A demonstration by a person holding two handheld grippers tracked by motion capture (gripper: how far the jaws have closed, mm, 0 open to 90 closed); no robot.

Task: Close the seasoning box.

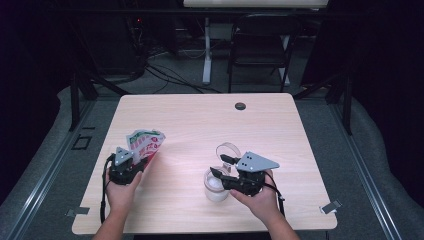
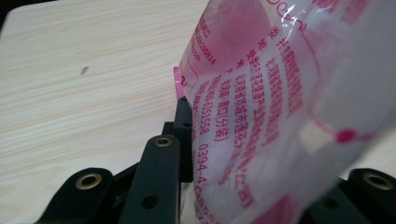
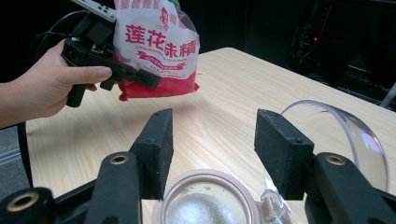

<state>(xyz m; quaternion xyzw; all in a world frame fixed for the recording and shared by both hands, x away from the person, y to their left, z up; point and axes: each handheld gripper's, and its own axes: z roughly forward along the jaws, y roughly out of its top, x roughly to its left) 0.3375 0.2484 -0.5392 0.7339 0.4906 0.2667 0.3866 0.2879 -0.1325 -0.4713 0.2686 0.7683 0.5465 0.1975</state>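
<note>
My left gripper is shut on the lower edge of a red-and-white plastic seasoning bag, which it holds upright over the table's left side. In the left gripper view the bag covers the right jaw, and one black finger presses against it. My right gripper stands open just above a small round jar of white powder, with nothing between its jaws. The jar sits below the open gripper, its clear flip lid swung up. The bag shows in the far hand's gripper.
The light wooden table has a small black round cap near its far edge. A black folding chair and floor cables lie beyond the table. Bare tabletop separates the two grippers.
</note>
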